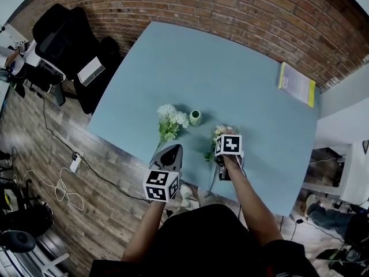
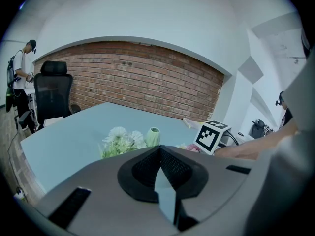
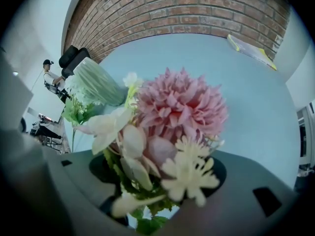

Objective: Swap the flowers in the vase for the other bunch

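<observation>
A small green vase (image 1: pixel 195 118) stands upright mid-table with no flowers in it. The white bunch (image 1: pixel 172 120) lies flat just left of it. Right of the vase is the pink bunch (image 1: pixel 222 133), and my right gripper (image 1: pixel 222 149) points steeply down over its stems. In the right gripper view the pink bloom (image 3: pixel 179 107) fills the frame. Its stems run down between the jaws, and a gap of table still shows between them. My left gripper (image 1: pixel 173 149) hovers near the table's front edge, shut and empty, its tips (image 2: pixel 160 149) aimed toward the vase (image 2: pixel 153 136).
A yellow-edged book (image 1: pixel 297 84) lies at the table's far right edge. A black office chair (image 1: pixel 63 39) stands off the left corner, with cables on the wooden floor. A person (image 2: pixel 19 77) stands far off by the brick wall.
</observation>
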`<state>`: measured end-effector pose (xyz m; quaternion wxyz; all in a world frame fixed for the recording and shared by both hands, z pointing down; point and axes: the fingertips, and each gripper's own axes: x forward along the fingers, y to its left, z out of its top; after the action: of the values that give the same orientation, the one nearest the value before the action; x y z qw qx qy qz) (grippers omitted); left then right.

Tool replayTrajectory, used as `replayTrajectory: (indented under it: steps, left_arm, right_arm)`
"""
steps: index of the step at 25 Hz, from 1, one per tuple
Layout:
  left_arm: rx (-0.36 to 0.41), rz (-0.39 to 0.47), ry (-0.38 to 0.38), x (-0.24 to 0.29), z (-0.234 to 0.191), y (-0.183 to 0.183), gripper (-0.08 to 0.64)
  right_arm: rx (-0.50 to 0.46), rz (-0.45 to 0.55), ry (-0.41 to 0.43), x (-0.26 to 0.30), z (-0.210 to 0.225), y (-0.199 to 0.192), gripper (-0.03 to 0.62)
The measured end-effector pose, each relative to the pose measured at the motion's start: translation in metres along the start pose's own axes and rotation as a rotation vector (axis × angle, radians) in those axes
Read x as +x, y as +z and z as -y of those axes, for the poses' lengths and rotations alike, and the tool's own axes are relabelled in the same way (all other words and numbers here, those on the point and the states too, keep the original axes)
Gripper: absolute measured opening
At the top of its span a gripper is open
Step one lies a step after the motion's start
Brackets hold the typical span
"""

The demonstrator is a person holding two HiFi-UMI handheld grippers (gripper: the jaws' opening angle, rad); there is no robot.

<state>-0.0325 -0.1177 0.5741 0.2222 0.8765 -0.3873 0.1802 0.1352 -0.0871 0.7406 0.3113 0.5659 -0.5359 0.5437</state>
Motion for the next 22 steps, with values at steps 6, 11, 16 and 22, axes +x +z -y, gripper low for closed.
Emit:
replayTrajectory:
  steps: [6,11,16,22]
  left_arm:
    - [-0.002,0.003,0.008,-0.003,-0.001,0.002,0.008]
    - [0.001,0.011,0.013,-0.006,-0.001,0.003,0.008]
    - [-0.007,0.024,0.009,-0.01,0.001,0.005,0.008]
    - [-0.004,0.046,0.012,-0.013,0.002,0.011,0.008]
  right_arm:
    - [0.004,0.014,0.007,-0.004,-0.002,0.002,0.328]
    - [-0.006,0.038,0.03,-0.009,-0.006,0.005,0.324]
    - [-0.037,0.081,0.066,-0.017,-0.014,0.011,0.324]
    - [-0.095,0.154,0.081,-0.037,-0.023,0.027,0.324]
